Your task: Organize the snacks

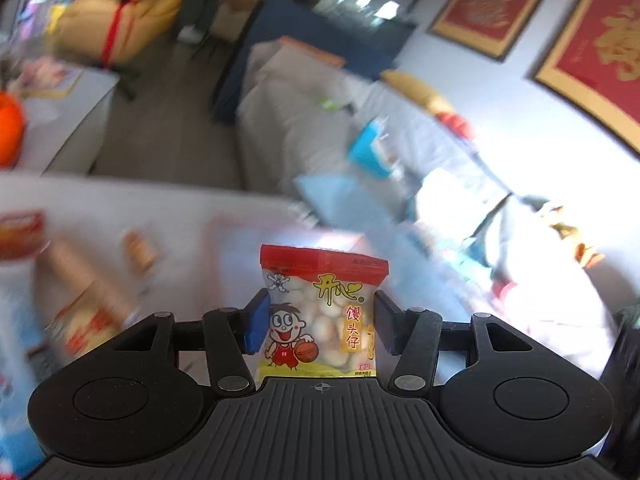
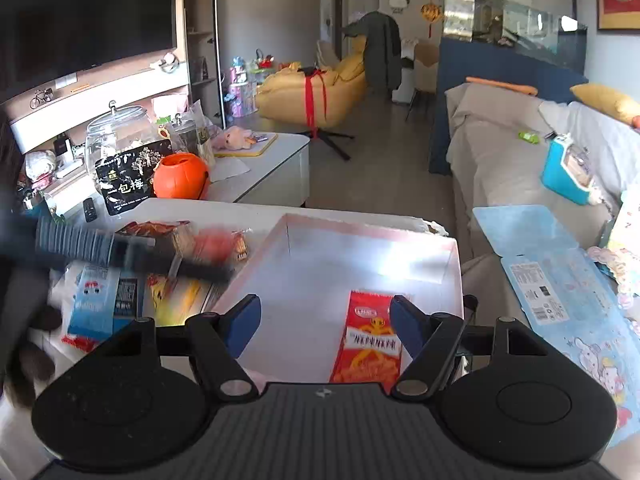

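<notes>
My left gripper [image 1: 318, 322] is shut on a small snack packet [image 1: 320, 312] with a red top and a cartoon boy, held upright in the air; the background is motion-blurred. In the right wrist view my right gripper [image 2: 324, 326] is open over a shallow white box [image 2: 360, 256]. A red-orange snack packet [image 2: 370, 340] lies flat in the box, between the fingers nearer the right one. The left gripper appears there as a blurred dark shape [image 2: 132, 256] above a pile of loose snack packets [image 2: 120, 292] to the left of the box.
An orange pumpkin bucket [image 2: 180, 176], a black bag [image 2: 128, 184] and a glass jar [image 2: 116, 132] stand beyond the pile. A grey sofa [image 2: 500, 152] with a blue case [image 2: 564, 176] lies right. A blue printed lid [image 2: 560, 288] lies beside the box.
</notes>
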A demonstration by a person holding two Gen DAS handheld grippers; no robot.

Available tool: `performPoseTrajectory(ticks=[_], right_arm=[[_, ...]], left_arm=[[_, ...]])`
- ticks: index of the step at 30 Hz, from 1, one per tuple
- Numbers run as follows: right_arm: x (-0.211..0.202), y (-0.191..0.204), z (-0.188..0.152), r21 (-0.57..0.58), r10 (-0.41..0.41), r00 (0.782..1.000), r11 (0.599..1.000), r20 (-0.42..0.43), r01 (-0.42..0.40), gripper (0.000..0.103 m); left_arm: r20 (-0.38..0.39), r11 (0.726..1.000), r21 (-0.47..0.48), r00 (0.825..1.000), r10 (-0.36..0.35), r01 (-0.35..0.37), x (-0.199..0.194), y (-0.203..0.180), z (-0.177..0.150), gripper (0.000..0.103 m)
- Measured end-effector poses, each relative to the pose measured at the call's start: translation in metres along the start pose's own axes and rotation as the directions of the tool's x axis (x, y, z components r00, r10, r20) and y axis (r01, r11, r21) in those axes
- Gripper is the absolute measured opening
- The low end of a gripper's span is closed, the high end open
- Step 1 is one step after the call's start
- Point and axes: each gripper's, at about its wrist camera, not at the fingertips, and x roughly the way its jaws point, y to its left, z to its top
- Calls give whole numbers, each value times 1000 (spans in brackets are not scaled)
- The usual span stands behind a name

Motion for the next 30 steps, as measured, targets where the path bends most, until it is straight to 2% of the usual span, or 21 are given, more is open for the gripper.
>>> performPoseTrajectory(ticks=[2,3,6,10,12,14,16,17,19,22,24,27,30], right_arm=[[-9,4,-12,-2,16,1000,1000,13,-16,73],[-14,7,-19,-10,20,1000,1000,22,-20,74],[-23,19,-39,-52,7,999,999,39,-5,78],[-20,39,-62,-112,4,1000,994,28,-1,79],[-13,45,-69,-106,35,999,994,2,-34,79],[-4,50,-74,-93,64,998,994,-26,-66,79],[6,54,-80,-83,72,996,994,-47,-75,79],[10,56,-82,-80,70,996,994,-56,-74,79],[17,59,-86,-72,66,995,995,-74,-71,79],[19,57,-90,-58,69,994,996,-86,-75,79],[20,54,-92,-54,63,994,996,-87,-68,79],[23,49,-97,-34,53,993,998,-101,-57,79],[28,48,-99,-3,71,990,997,-124,-72,79]], left_arm=[[-30,999,-19,999,-38,37,14,-6,2,59],[-65,1000,-20,998,-24,23,23,-7,1,59],[-100,998,45,994,46,-42,37,-13,-13,58],[-149,998,59,988,46,-37,43,-5,-25,58],[-188,989,134,979,82,-58,45,-8,-30,58],[-211,964,255,968,132,-76,50,-18,-39,59],[-205,944,312,962,180,-110,52,-24,-48,61],[-196,943,308,961,195,-128,52,-25,-50,57],[-157,954,265,970,186,-140,47,-22,-49,57],[-40,979,165,991,129,-121,26,-12,-38,57],[37,988,104,993,113,-117,7,-4,-30,57],[113,982,22,976,186,-190,-20,18,-28,57],[91,953,-32,948,304,-302,-33,45,-34,56]])
